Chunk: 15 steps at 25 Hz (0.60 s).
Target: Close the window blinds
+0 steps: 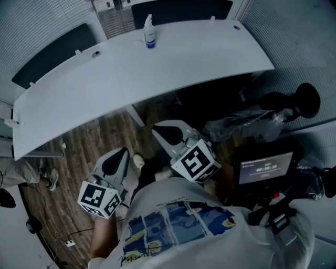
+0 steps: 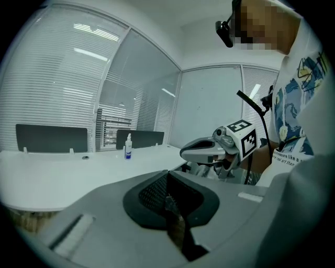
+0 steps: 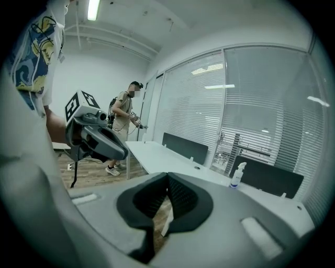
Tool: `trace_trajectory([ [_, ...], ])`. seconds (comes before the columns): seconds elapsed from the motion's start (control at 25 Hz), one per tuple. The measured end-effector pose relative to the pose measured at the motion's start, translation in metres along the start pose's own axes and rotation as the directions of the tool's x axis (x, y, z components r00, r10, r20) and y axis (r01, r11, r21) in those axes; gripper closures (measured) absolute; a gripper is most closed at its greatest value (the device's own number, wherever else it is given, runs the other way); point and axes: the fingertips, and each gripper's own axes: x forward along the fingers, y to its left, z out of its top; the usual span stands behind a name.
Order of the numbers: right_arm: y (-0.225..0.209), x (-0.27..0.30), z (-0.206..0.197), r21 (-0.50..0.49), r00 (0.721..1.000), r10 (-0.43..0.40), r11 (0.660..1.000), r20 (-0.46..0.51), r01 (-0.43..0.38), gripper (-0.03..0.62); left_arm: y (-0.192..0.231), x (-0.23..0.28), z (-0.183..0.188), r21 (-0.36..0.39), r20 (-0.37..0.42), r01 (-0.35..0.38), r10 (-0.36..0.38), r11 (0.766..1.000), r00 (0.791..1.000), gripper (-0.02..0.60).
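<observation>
The left tongs (image 2: 167,180) are pressed together with nothing between them. The right tongs (image 3: 167,180) are likewise together and empty. Both hang side by side over the wood floor (image 1: 89,139), off the near edge of the curved white bench (image 1: 173,68), each with its marker cube toward the wearer. A spray bottle (image 1: 150,32) stands upright near the bench's far edge, in front of a dark divider panel (image 1: 181,10) fixed along that edge. The window blinds (image 3: 251,99) hang beyond the far edge, well apart from both tongs. A narrow section near the bottle shows dark gaps between its slats. A second person (image 3: 124,123) stands past the bench's end.
</observation>
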Motion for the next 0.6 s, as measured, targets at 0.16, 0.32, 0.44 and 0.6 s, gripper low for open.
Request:
trace_trajectory([
  [0.16,0.002,0.003,0.005,-0.016,1.000,0.009,1.000,0.013,-0.009,0.591,0.001,-0.005,0.002,0.006,0.005,-0.018,0.018,1.000,1.000,0.574],
  [0.32,0.003,0.004,0.007,-0.027,1.000,0.012,1.000,0.015,-0.012,0.591,0.002,-0.008,0.003,0.009,0.013,-0.027,0.027,1.000,1.000,0.574],
  [0.44,0.002,0.013,0.016,-0.035,1.000,0.013,0.999,0.008,-0.013,0.591,0.013,-0.014,0.008,0.006,0.013,-0.031,0.030,1.000,0.999,0.574],
  [0.6,0.003,0.047,0.035,-0.033,1.000,0.017,0.999,-0.010,-0.017,0.591,0.050,-0.024,0.014,-0.007,0.001,-0.029,0.029,1.000,1.000,0.574],
])
